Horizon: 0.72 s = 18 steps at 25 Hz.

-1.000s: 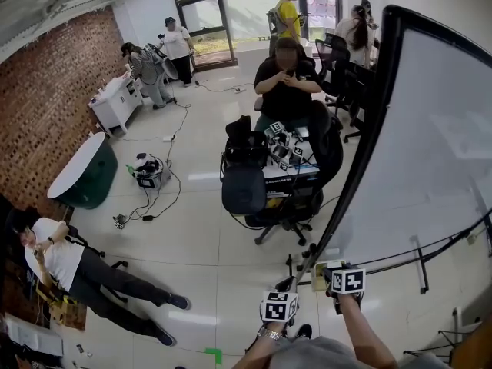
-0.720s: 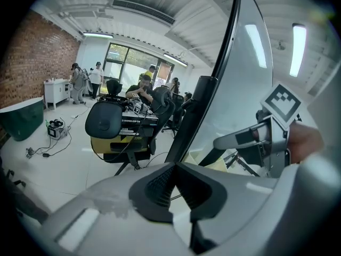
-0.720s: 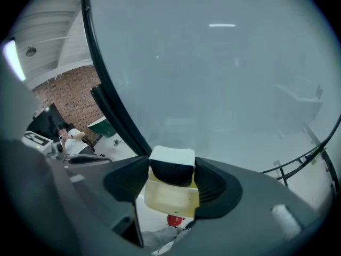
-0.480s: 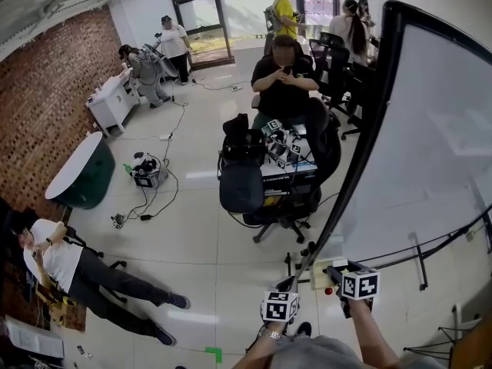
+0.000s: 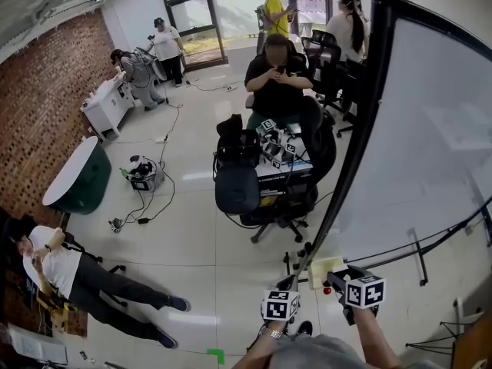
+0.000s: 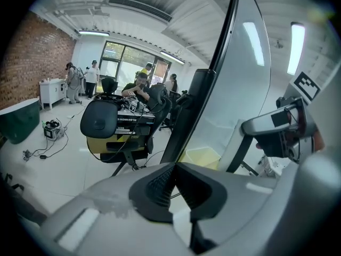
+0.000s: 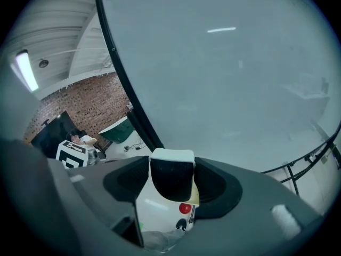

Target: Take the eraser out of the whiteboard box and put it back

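Note:
My right gripper [image 7: 171,188] is shut on the eraser [image 7: 171,175], a block with a white back and black felt face, upright between the jaws in front of the whiteboard [image 7: 224,63]. A red-capped marker [image 7: 184,208] shows just below it. In the head view the right gripper [image 5: 339,282] hangs beside the small yellow box [image 5: 320,270] at the foot of the whiteboard [image 5: 430,129]. My left gripper [image 6: 173,183] is shut with nothing in it, and its view shows the yellow box [image 6: 203,156] beyond. Its marker cube [image 5: 280,305] sits left of the right one.
An office chair [image 5: 238,189] piled with bags and gear stands just left of the board's black edge, with a seated person [image 5: 278,71] behind it. Another person [image 5: 69,264] lies on the floor at the left. Cables [image 5: 150,198] and a green round table [image 5: 77,177] lie further left.
My right gripper has drifted to the right and slightly down, away from the yellow box, with the eraser in it. The left gripper has stayed put.

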Motion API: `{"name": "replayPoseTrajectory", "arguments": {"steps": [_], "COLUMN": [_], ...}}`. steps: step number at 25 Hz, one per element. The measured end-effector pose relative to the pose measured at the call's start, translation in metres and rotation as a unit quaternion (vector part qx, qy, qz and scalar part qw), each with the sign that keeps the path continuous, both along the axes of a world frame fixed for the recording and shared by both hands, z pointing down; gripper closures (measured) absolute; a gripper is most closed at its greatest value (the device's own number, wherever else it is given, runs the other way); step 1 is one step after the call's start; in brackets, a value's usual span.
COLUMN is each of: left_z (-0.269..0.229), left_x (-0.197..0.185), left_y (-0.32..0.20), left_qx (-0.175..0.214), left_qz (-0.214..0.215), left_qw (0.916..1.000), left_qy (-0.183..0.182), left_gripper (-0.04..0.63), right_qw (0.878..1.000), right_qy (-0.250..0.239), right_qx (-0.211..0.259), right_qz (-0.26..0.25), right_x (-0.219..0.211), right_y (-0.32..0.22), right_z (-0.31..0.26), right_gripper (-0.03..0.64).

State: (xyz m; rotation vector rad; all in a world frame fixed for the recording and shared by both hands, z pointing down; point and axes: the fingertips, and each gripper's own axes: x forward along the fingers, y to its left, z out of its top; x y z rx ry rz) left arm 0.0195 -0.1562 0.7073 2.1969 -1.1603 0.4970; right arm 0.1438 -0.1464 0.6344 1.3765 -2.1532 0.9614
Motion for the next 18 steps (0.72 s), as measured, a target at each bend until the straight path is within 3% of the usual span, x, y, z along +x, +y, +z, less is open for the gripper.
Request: {"name": "replayPoseTrajectory", "arguments": {"steps": [18], "left_z": [0.004], "left_x": [-0.002], "left_y": [-0.001], "left_qx": [-0.005], "left_qz": [-0.003], "left_qw": [1.0], "left_qy": [-0.005], "left_gripper": [0.592], "right_qw": [1.0], "right_qy": [0.002], "right_qx": [-0.024], "right_qz": [0.01], "right_x": [0.004], "right_y": [-0.004], "right_z": [0.036], "right_gripper": [0.342]}}
